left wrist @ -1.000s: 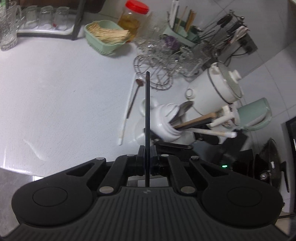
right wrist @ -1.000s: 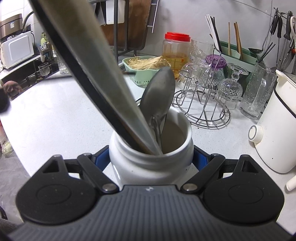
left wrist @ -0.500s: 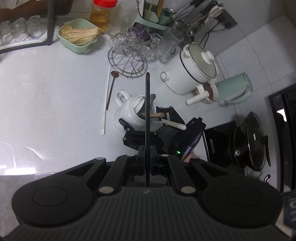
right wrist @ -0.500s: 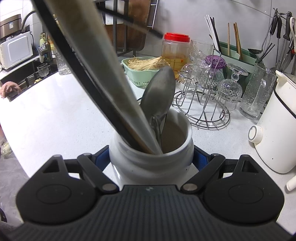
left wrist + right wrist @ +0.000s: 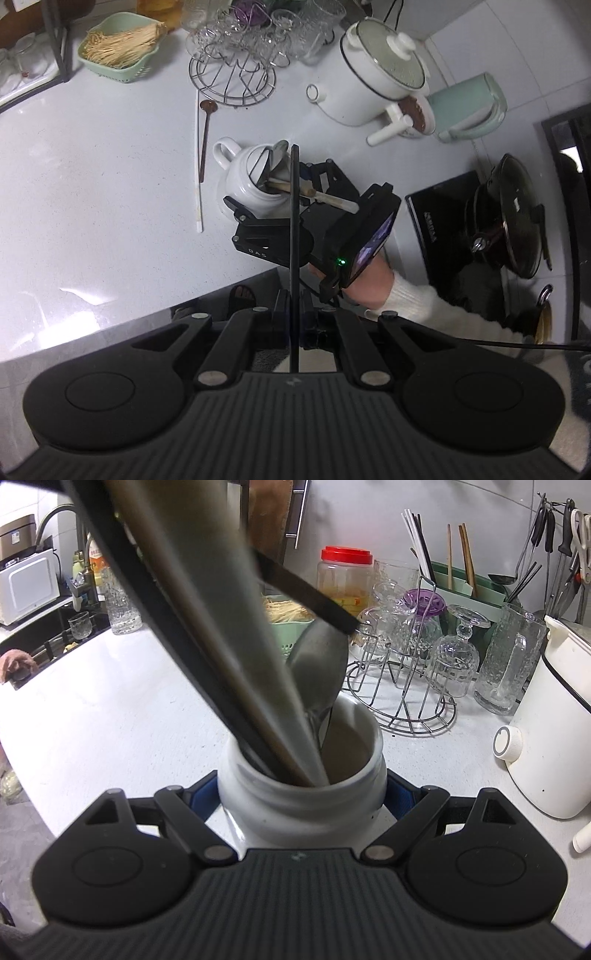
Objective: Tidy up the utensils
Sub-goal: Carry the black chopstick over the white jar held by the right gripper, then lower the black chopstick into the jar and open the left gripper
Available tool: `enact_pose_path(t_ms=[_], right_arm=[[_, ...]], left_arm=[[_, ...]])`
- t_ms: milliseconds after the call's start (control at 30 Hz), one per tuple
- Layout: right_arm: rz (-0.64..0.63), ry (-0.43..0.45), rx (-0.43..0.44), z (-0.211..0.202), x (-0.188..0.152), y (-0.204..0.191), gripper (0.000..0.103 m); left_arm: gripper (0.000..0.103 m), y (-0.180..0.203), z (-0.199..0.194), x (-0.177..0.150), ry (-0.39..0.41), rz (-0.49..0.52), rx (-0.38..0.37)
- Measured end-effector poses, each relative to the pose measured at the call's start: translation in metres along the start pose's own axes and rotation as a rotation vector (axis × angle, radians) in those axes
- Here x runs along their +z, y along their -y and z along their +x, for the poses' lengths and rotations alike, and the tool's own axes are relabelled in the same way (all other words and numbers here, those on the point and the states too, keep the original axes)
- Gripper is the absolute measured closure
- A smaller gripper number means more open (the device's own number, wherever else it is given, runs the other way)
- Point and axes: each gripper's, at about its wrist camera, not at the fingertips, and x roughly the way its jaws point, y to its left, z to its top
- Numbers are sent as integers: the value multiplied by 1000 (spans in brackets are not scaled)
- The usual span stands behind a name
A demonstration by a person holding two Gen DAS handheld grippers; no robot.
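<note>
A thin black chopstick (image 5: 294,236) is pinched between the closed jaws of the left gripper (image 5: 294,314), and it stands out straight ahead from them. Its far tip is seen over the mouth of the white jar (image 5: 255,184), which stands on the white counter (image 5: 92,192) below. In the right wrist view the same chopstick (image 5: 306,594) is seen crossing above the jar (image 5: 303,797), its tip just beside the bowl of a metal spoon (image 5: 321,664).

The jar is clamped on both sides by the right gripper (image 5: 303,801), whose jaws are set about as wide as the jar body. The spoon and a broad grey utensil handle (image 5: 221,627) are already placed in the jar; this handle leans toward the camera and hides much of the view.

On the counter beside the jar, a white chopstick (image 5: 198,166) and a small brown spoon (image 5: 205,136) are lying, just beside each other. Farther behind, a wire rack with glasses (image 5: 232,70), a green basket of sticks (image 5: 118,48) and a white pot with a lid (image 5: 380,70) are found. A hand in a white sleeve (image 5: 424,306) is seen behind the right gripper.
</note>
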Motion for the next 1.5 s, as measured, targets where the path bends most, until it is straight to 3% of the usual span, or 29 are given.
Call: enact_pose_path(t_ms=[500,733,900,1100,1300,1433,1500], right_arm=[[1,7,-1,-1,-1,-1,12],[-2,-6,-3,-1,0,-4,12],[1,-4,-9,-1,0,-4,12],[2,-3,-14,0,-1,-6,12],[0,-9,-15,0,0,-6,12],[7,-8,-18,0,1,-6,12],[9,-10,-23,1,1,-5,12]], left_arm=[[98,1,36,36,-136,7,43],[98,-3,52,63,-169,49,82],[98,-2,68,78,-180,81,70],[97,-7,76,88,-148,109,42],[97,-11,67,90,-68,156,38],[77,-16,52,84,31,158,25],[74,-21,45,80,97,144,19]])
